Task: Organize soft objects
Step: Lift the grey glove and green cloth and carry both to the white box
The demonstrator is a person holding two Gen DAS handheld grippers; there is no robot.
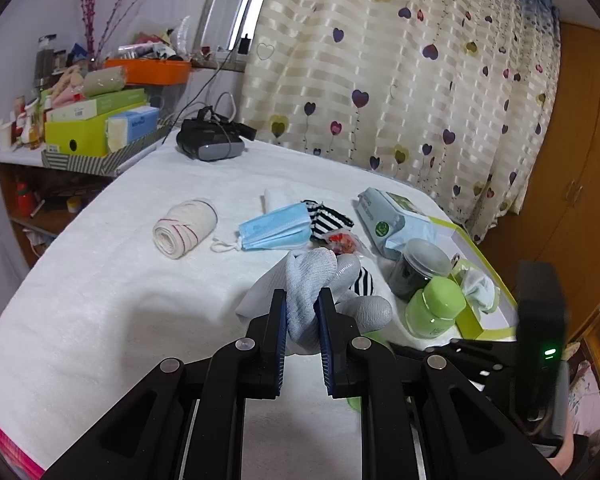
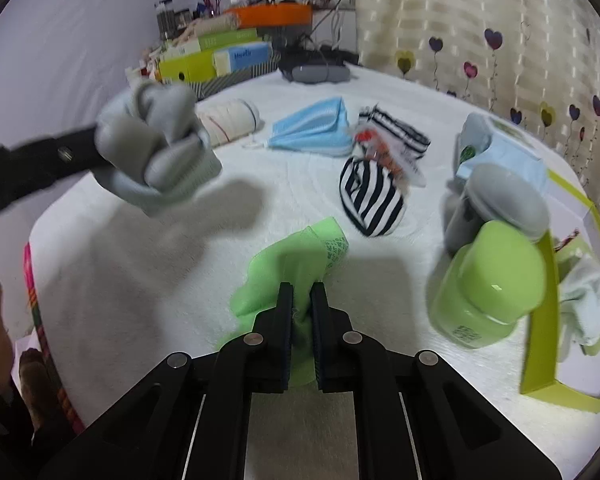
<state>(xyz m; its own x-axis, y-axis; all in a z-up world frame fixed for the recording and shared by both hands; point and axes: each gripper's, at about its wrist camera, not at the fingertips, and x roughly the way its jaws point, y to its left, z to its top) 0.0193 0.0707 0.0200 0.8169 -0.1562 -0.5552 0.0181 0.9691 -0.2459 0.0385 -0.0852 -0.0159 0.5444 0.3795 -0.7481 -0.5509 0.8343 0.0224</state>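
left gripper [image 1: 302,312] clamped on a grey glove [image 1: 312,276], right gripper [image 2: 302,300] pinching green cloth [image 2: 296,252], pale cloth [image 2: 588,300] sits in the tray [image 2: 540,344]

Left gripper [image 1: 302,300]: black fingers with blue pads, clamped on a bunched grey glove [image 1: 310,280]; pointed down toward 12 o'clock.
Left gripper, right wrist view [image 2: 156,148]: blurred, raised at 10 o'clock, its black arm reaching in from the left edge.
Right gripper [image 2: 302,294]: black fingers pinched together on a green cloth [image 2: 296,256]; angled steeply downward.
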